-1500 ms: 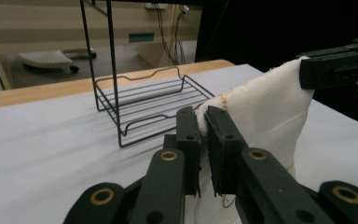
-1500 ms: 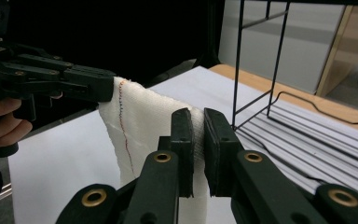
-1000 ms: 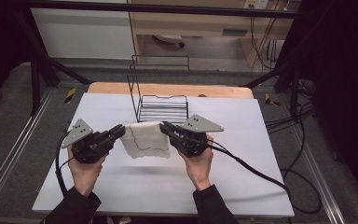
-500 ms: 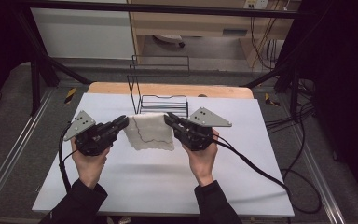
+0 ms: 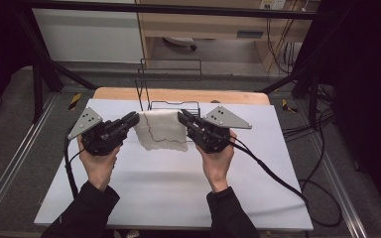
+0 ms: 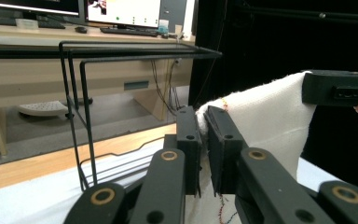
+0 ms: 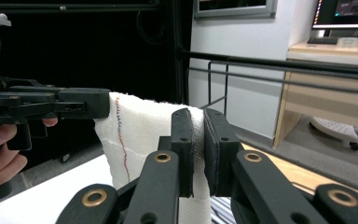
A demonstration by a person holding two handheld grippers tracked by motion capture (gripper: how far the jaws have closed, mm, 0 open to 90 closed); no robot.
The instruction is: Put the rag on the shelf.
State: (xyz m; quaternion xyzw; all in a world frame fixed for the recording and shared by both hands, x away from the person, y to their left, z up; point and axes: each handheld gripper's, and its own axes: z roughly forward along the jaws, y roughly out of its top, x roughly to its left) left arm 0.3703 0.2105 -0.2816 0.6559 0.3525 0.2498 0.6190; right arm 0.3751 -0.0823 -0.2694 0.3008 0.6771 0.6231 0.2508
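High view: the cloth hangs in the air above the far half of the table, stretched between the two hand-held grippers. Its top edge runs from 9 o'clock to 3 o'clock across the picture, and the rest drops down toward the person. The left hand-held gripper is clamped on the upper corner at 9 o'clock, and the right hand-held gripper is clamped on the upper corner at 3 o'clock.

The cloth is white with a coarse weave. A thin dark thread runs down it near the left side, and the lower edge is wavy and a little uneven. In the left gripper view the cloth is pinched between the two black jaws, with coloured stitches below them. In the right gripper view the cloth also sits tightly between the jaws, and a red and dark stitched line goes down it.

A black wire rack stands at 12 o'clock from the cloth, just behind it on the far edge of the table. A black cable trails from the right hand-held gripper toward 4 o'clock. Nothing stands between the cloth and the rack.
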